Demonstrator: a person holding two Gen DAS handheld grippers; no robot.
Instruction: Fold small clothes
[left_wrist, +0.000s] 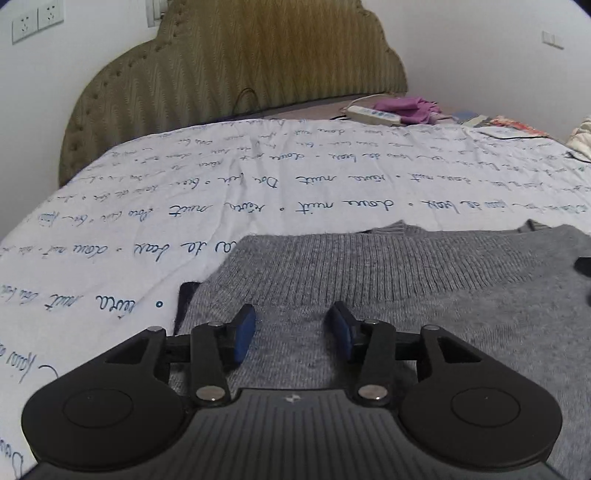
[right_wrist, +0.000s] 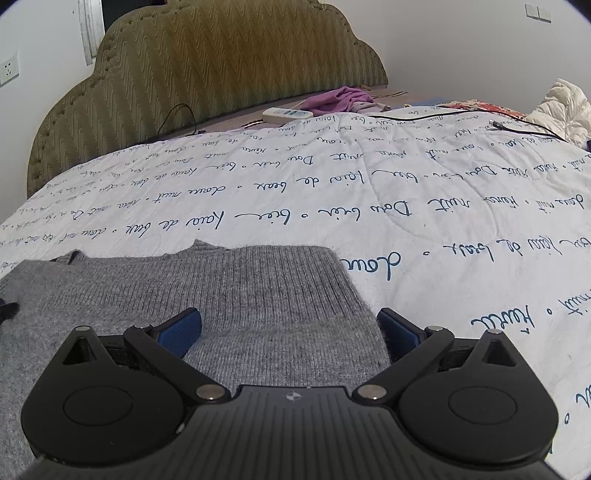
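Observation:
A grey knitted sweater (left_wrist: 388, 280) lies folded flat on the white bedspread (left_wrist: 147, 206), its ribbed band across the far side. My left gripper (left_wrist: 293, 314) is open just above the sweater's left part, holding nothing. The sweater also shows in the right wrist view (right_wrist: 240, 288). My right gripper (right_wrist: 290, 321) is wide open above the sweater's right edge, holding nothing. A dark tip of the other gripper (right_wrist: 7, 310) shows at the left edge of the right wrist view.
The bedspread (right_wrist: 406, 192) has blue handwriting print. An olive padded headboard (left_wrist: 240, 62) stands at the back. A white power strip (left_wrist: 373, 114), purple cloth (left_wrist: 410, 107), black cables (right_wrist: 517, 125) and a white crumpled duvet (right_wrist: 565, 110) lie at the far right.

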